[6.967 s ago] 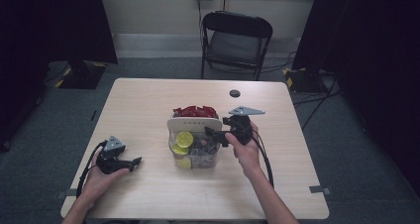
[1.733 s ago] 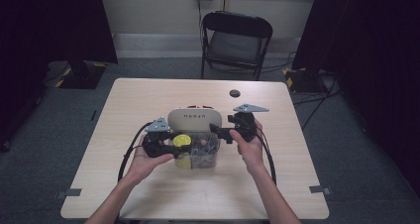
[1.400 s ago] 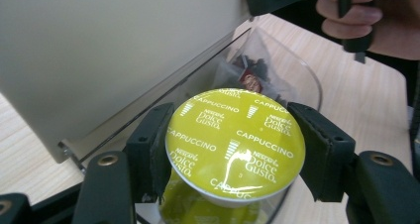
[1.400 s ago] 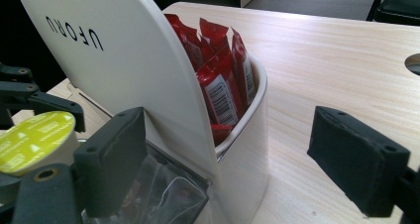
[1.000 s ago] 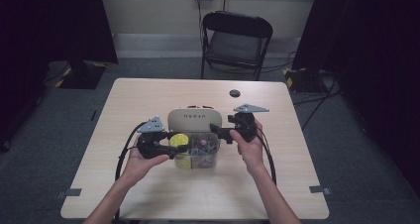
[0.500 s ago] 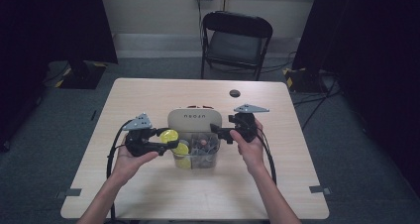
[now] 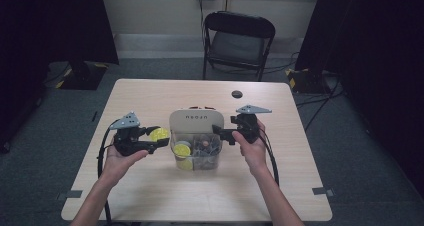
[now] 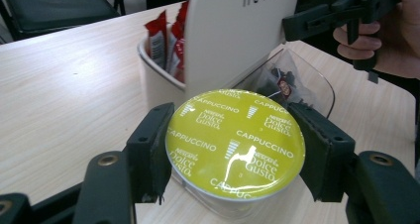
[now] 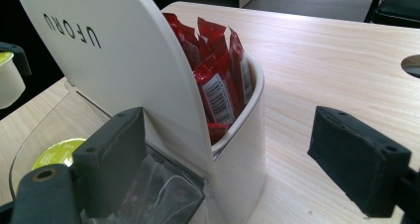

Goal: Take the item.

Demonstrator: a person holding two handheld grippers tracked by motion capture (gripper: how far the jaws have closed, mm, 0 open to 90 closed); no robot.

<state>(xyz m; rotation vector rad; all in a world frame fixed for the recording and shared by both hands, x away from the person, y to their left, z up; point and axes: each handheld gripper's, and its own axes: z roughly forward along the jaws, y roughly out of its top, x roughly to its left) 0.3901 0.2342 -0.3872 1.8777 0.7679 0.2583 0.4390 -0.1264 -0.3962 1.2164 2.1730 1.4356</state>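
Observation:
My left gripper (image 7: 159,137) (image 8: 236,154) is shut on a yellow-green "Cappuccino" coffee capsule (image 7: 159,134) (image 8: 235,144), held just left of the organizer (image 7: 200,158). A white panel (image 7: 196,119) (image 9: 109,50) stands upright over the organizer. Its clear front bin holds another yellow capsule (image 7: 181,149) (image 9: 54,152) and dark packets. Red sachets (image 9: 218,80) (image 8: 166,40) fill the white back bin. My right gripper (image 7: 218,132) (image 9: 237,159) is open at the organizer's right side. The white bin's corner is between its jaws, with a gap to the right jaw.
A small black round object (image 7: 237,94) lies on the table (image 7: 150,196) behind the right hand. A black folding chair (image 7: 237,41) stands beyond the far edge. The left gripper's cable (image 7: 102,153) loops over the table's left part.
The left gripper has carried the yellow capsule leftward, away from the organizer. The right gripper has stayed at the organizer's right side.

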